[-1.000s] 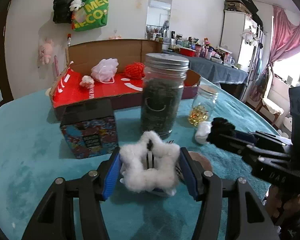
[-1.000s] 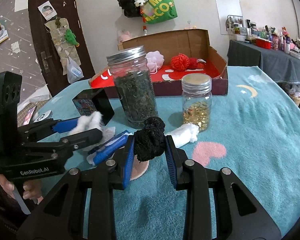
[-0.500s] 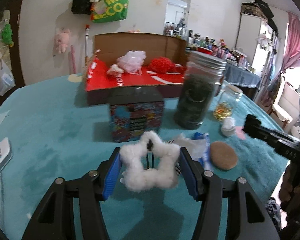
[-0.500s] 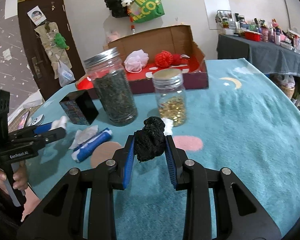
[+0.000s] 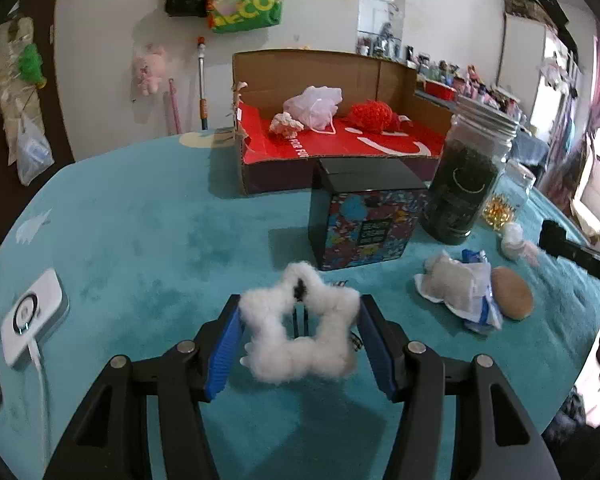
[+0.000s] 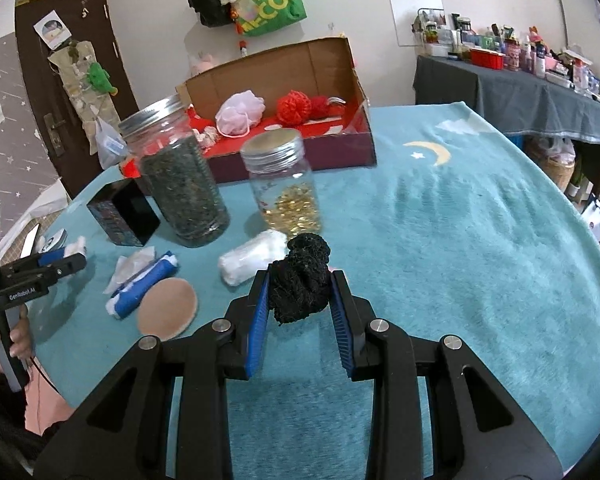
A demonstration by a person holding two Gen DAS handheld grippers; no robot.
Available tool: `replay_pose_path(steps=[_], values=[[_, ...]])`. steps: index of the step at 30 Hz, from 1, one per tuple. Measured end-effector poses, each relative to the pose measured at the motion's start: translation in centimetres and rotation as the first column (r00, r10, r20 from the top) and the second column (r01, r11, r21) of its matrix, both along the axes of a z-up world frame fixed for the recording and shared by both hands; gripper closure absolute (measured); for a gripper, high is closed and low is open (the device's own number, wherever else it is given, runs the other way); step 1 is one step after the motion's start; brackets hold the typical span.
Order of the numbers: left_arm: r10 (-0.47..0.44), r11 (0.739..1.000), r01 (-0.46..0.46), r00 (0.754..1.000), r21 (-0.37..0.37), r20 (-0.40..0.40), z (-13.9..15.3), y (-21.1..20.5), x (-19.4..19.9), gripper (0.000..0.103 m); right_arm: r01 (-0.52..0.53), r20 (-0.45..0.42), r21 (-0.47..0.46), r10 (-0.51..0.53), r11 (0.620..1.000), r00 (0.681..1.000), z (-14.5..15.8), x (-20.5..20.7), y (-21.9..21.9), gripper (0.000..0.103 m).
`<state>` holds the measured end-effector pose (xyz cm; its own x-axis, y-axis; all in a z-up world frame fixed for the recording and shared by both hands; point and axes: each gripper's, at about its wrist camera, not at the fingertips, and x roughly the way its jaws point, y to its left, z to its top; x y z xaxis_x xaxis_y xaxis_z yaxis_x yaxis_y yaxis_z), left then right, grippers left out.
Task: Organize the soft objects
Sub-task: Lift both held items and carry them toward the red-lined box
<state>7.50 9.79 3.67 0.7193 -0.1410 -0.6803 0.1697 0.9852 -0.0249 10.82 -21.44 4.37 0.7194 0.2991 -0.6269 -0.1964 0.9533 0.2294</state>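
- Left gripper clamped on white fluffy star; has pulled back left from the jars, cardboard box now straight ahead.
- Right gripper clamped on black scrunchie, lifted off the table.
- Both look ready for the box drop.

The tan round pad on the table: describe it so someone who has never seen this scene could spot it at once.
Start at the tall jar of dark leaves on the teal tablecloth, then come toward the camera past the rolled blue and white cloth. The tan round pad lies flat right beside that roll. It is the only flat, brownish disc; its neighbours are white or blue and bunched.
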Motion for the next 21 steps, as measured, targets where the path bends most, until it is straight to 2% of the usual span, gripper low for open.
replay_pose_path(steps=[3,12,21], values=[[-0.024,0.999,0.024,1.000,0.027,-0.006,0.2,0.4,0.9,0.044,-0.012,-0.020,-0.017,0.012,1.000,1.000,0.3,0.9,-0.4,0.075],[-0.108,0.993,0.111,0.992,0.038,-0.064,0.4,1.8,5.0,0.044,-0.081,-0.083,0.011,0.082,0.997,0.993,0.8,5.0,-1.9,0.075],[-0.155,0.988,0.157,0.983,0.010,-0.095,0.7,3.3,8.4,0.044,-0.128,-0.104,-0.017,0.125,0.992,0.987,1.0,8.3,-2.9,0.075]])
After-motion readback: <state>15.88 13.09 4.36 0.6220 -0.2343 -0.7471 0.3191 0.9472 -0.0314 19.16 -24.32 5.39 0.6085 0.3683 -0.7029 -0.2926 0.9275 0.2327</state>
